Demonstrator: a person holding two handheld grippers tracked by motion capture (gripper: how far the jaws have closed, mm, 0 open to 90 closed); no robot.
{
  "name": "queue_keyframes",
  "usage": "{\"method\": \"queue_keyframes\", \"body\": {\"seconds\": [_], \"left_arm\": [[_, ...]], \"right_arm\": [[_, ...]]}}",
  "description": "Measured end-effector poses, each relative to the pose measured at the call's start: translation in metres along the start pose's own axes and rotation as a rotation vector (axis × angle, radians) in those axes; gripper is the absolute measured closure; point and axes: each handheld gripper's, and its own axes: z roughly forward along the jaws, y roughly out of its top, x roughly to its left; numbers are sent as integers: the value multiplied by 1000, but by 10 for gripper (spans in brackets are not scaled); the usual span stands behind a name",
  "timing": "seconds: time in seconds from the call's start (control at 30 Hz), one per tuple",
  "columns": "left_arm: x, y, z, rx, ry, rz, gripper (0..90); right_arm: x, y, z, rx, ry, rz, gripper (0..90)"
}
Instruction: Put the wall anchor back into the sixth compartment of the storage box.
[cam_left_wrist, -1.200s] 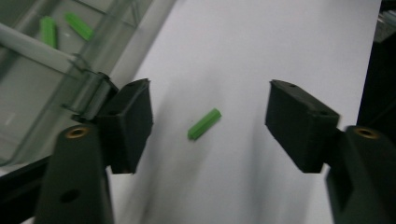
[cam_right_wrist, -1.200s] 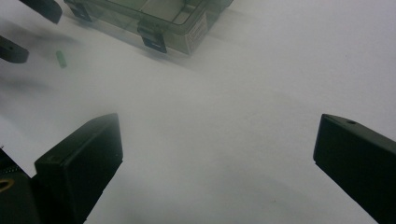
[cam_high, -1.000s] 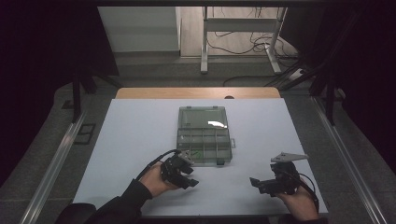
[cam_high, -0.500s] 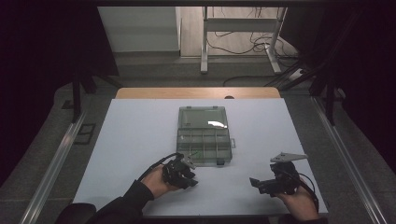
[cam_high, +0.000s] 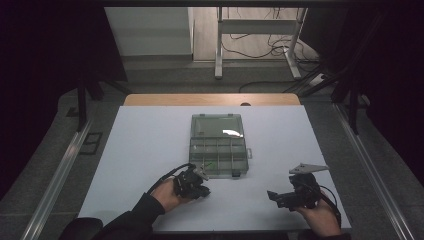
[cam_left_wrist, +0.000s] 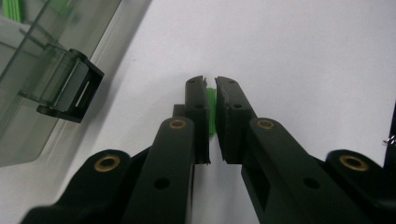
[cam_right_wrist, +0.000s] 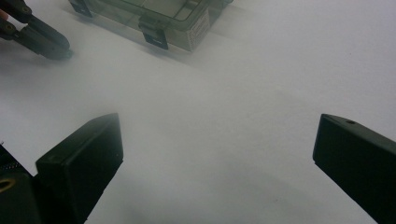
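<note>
Your left gripper pinches a small ridged green piece just above the white table, beside the clear plastic box and its black latch. More green pieces lie inside. Your right gripper stands wide open, well apart.

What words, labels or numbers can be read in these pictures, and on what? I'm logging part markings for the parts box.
Nothing legible anywhere.
Pale sticker on the end wall of the clear compartment box: printed lines, too small and blurred to read.
Box latch: a plain pale slot, no lettering.
Left gripper, shut on a small green part, and right gripper, open: no markings visible.
</note>
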Motion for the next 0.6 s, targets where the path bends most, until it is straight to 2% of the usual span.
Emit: {"method": "queue_keyframes", "body": {"seconds": [0.13, 0.3, 0.6], "left_arm": [[0, 1, 0, 2, 3, -3, 847], [-1, 1, -2, 12, 19, 19, 847], [0, 6, -14, -26, 10, 2, 847]], "right_arm": [[0, 0, 0, 0, 0, 0, 14], [0, 0, 0, -1, 0, 1, 15], [-1, 0, 0, -5, 0, -1, 15]]}}
